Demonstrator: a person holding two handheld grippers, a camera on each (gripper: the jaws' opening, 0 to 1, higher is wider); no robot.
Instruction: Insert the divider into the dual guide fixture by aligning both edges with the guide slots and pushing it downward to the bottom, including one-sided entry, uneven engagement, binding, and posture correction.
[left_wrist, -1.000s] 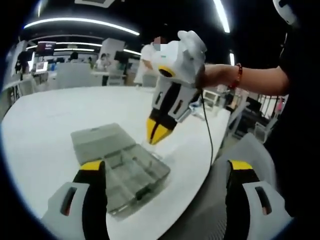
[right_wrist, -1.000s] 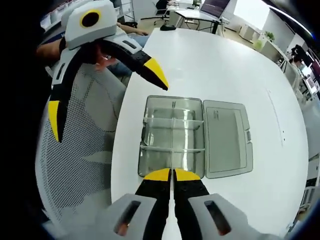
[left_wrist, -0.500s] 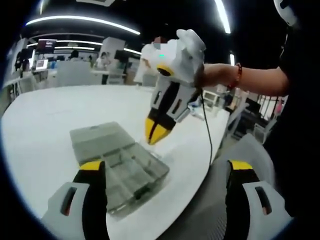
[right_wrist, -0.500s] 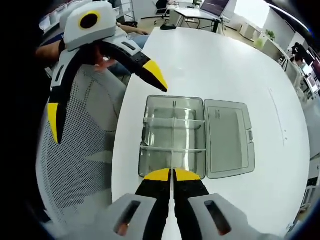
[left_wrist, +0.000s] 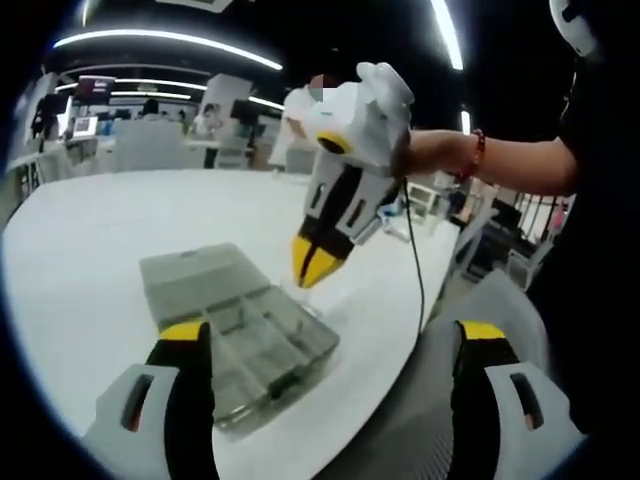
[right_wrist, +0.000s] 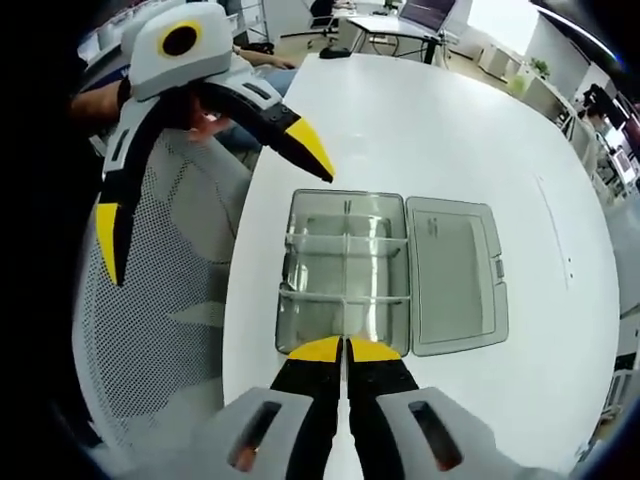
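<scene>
While the right claw (right_wrist: 345, 348) hangs pinched together over the clear fixture box (right_wrist: 347, 272) on the white table (right_wrist: 480, 140), the left claw (right_wrist: 205, 190) gapes wide beside it, above a mesh chair (right_wrist: 160, 330)

The compartment box (right_wrist: 347, 282) sits on the table (right_wrist: 450, 130) close to the edge nearest the mesh chair (right_wrist: 165, 300), its opened lid (right_wrist: 455, 275) lying flat beside it toward the table's middle. Dividers (right_wrist: 345, 297) stand inside the box, splitting it into compartments. The right gripper (right_wrist: 345, 352) hangs above the box's near end, and the left gripper (right_wrist: 205, 205) is over the table edge between chair and box.
</scene>
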